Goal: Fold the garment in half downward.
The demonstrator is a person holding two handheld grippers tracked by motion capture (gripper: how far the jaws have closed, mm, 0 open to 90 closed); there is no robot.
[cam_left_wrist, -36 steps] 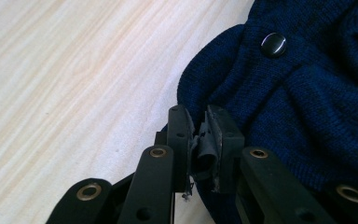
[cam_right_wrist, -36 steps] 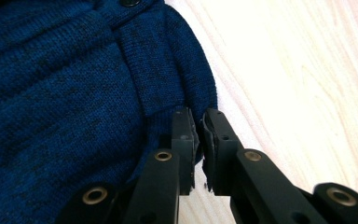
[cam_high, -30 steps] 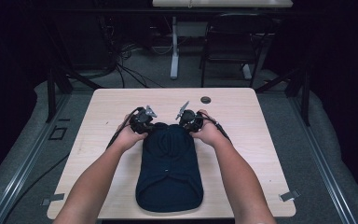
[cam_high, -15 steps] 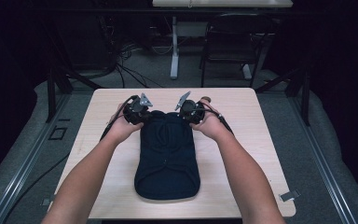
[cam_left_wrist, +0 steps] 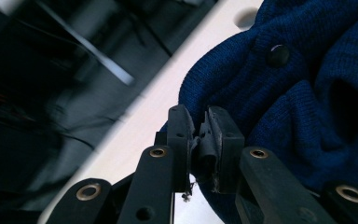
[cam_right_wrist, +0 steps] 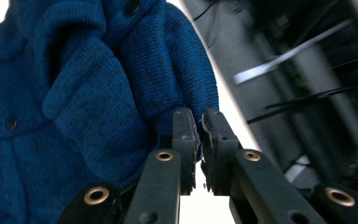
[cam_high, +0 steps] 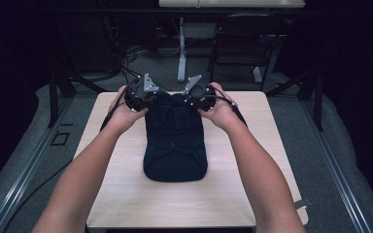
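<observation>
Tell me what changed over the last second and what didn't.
Both hands rose, lifting the far end of the blue knit garment off the table; its near end has slid away from the person. The left gripper and right gripper stayed shut on the garment's upper corners throughout. Nothing was let go.

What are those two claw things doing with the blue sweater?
A person holds a gripper in each hand at a wooden table. The left gripper and the right gripper have each pinched the far edge of a dark blue knitted sweater between their fingers. That far end is held up off the table, while the near end lies flat on it. A dark button shows on the knit.
</observation>
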